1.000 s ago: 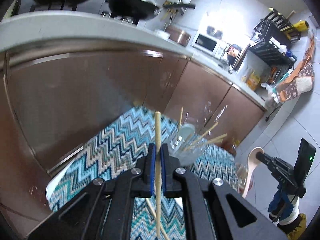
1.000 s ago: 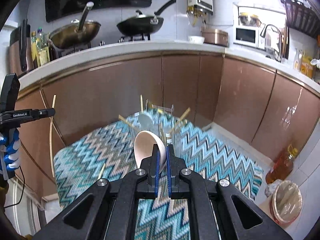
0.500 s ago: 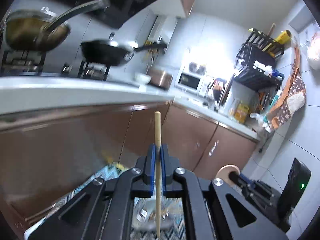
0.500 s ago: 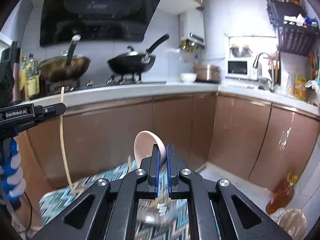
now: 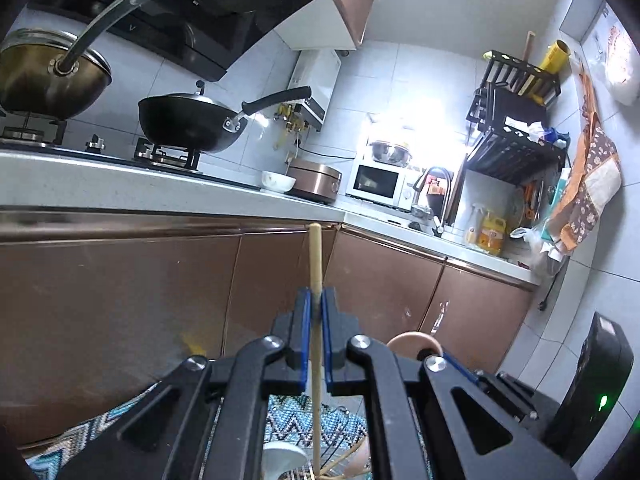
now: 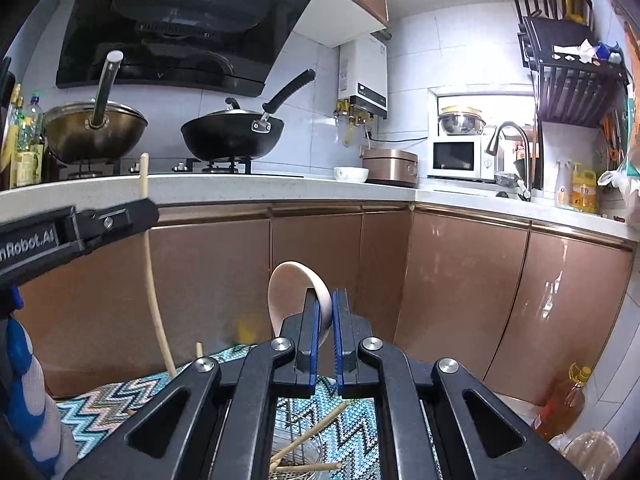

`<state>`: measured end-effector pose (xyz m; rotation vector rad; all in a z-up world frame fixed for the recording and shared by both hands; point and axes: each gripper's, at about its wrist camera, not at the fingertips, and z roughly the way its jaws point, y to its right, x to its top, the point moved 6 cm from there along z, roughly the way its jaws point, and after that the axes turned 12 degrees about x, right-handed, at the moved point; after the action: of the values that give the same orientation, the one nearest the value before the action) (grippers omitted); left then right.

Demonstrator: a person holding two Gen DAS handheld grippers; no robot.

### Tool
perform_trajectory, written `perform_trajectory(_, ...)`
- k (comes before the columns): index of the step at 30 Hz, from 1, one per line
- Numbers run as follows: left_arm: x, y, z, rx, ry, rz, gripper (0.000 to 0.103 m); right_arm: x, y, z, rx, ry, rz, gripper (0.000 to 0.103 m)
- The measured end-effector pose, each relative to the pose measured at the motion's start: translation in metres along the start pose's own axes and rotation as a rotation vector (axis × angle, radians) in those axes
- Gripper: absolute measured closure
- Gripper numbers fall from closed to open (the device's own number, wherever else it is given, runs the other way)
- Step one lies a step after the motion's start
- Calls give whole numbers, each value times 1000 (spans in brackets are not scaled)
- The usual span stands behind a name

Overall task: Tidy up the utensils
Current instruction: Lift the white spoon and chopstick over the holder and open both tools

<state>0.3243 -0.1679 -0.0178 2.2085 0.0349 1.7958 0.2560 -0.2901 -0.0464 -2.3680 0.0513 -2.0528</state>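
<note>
My left gripper (image 5: 314, 304) is shut on a wooden chopstick (image 5: 315, 264) that stands upright between the pads, its lower end reaching down toward a utensil holder (image 5: 288, 464) partly hidden under the gripper. My right gripper (image 6: 325, 312) is shut on a pale wooden spoon (image 6: 292, 292), bowl end up. In the right wrist view the left gripper (image 6: 132, 216) shows at the left with its chopstick (image 6: 154, 280). Below it a wire holder (image 6: 304, 444) with several chopsticks stands on a zigzag cloth (image 6: 120, 400). The spoon also shows in the left wrist view (image 5: 412, 342).
Brown cabinet fronts (image 6: 460, 288) and a white countertop (image 6: 280, 184) lie ahead. On it are a black wok (image 6: 232, 136), a metal pot (image 6: 92, 128), a bowl (image 6: 351, 174) and a microwave (image 6: 456, 159). An oil bottle (image 6: 560, 404) stands on the floor at the right.
Both grippers have risen and tilted up with their utensils. The cloth and holder have dropped to the bottom edge of both views, and the stove and wall fill the frames.
</note>
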Motion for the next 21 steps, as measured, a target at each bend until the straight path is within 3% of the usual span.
perform_trajectory(15,-47,10,30,49,15,4,98,-28,0,3,-71,12,-56,96)
perform_trajectory(18,-57,5,31,44,-6,-4,91,-36,0,4,-70,-3,-46,95)
perform_trajectory(21,-60,3,28,32,-19,-10,73,-42,-2,3,-63,-16,-36,89)
